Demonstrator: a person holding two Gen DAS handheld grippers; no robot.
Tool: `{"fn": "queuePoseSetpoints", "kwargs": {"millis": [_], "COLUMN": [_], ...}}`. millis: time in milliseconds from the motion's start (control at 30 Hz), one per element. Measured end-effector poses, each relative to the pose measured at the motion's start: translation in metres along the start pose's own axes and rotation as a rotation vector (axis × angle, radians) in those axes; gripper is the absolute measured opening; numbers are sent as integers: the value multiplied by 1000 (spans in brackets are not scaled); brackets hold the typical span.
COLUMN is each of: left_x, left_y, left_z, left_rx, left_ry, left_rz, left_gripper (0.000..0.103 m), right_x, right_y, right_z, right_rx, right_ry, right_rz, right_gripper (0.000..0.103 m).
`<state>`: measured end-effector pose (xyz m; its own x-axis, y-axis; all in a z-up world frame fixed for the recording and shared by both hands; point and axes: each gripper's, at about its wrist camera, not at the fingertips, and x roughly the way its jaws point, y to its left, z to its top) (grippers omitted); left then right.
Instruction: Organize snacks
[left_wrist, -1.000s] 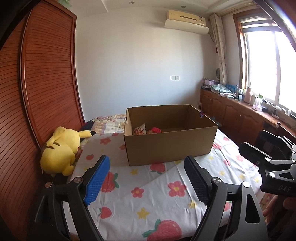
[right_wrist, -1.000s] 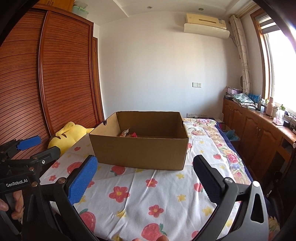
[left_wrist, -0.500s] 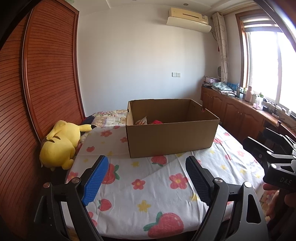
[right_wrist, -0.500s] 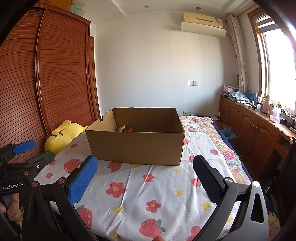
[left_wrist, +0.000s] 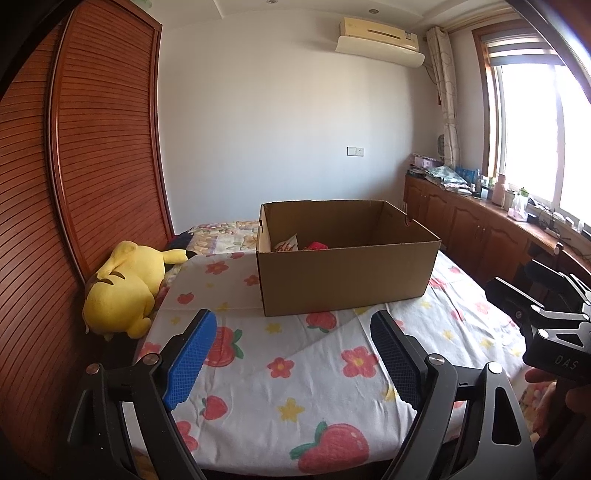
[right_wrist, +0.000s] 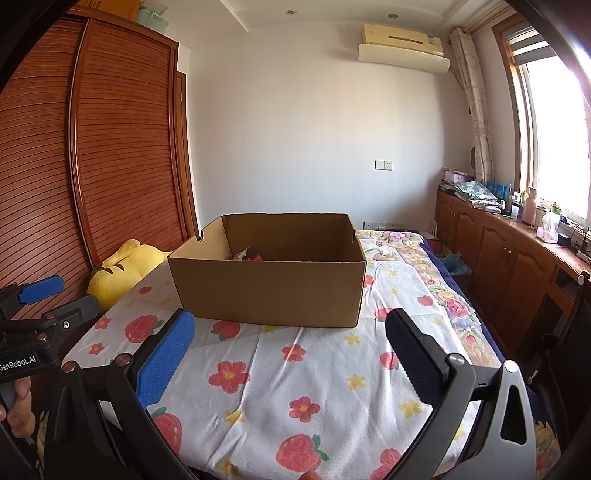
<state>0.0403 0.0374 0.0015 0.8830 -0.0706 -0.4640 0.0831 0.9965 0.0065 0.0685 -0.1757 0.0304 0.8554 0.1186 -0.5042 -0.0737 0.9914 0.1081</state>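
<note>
An open cardboard box (left_wrist: 347, 275) (right_wrist: 271, 288) stands on a bed with a strawberry-and-flower sheet (left_wrist: 295, 373) (right_wrist: 295, 373). Inside, near its left wall, a pale snack packet (left_wrist: 288, 243) (right_wrist: 242, 254) and a red one (left_wrist: 317, 246) (right_wrist: 256, 257) show above the rim; the rest of the box floor is hidden. My left gripper (left_wrist: 291, 328) is open and empty over the bed's near end, well short of the box. My right gripper (right_wrist: 290, 325) is open and empty too, also short of the box.
A yellow plush toy (left_wrist: 123, 288) (right_wrist: 123, 267) lies at the bed's left edge against a slatted wooden wardrobe (left_wrist: 92, 155). Low wooden cabinets (right_wrist: 509, 254) with clutter run under the window on the right. A hand (right_wrist: 16, 402) holds the other gripper's grip.
Both grippers have pulled back and dropped lower, so the box looks farther off and less of its inside shows. Their fingers stayed open.
</note>
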Motion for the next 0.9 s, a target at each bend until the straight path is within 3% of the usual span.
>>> {"fn": "queuePoseSetpoints", "kwargs": {"millis": [900], "left_x": [0], "left_y": [3], "left_z": [0], "left_rx": [-4], "left_ry": [1], "left_rz": [-5], "left_gripper": [87], "right_x": [-1], "right_y": [1], "right_z": [0], "right_rx": [-1], "right_ry": [-2], "right_rz": [1], "right_gripper": [103]}}
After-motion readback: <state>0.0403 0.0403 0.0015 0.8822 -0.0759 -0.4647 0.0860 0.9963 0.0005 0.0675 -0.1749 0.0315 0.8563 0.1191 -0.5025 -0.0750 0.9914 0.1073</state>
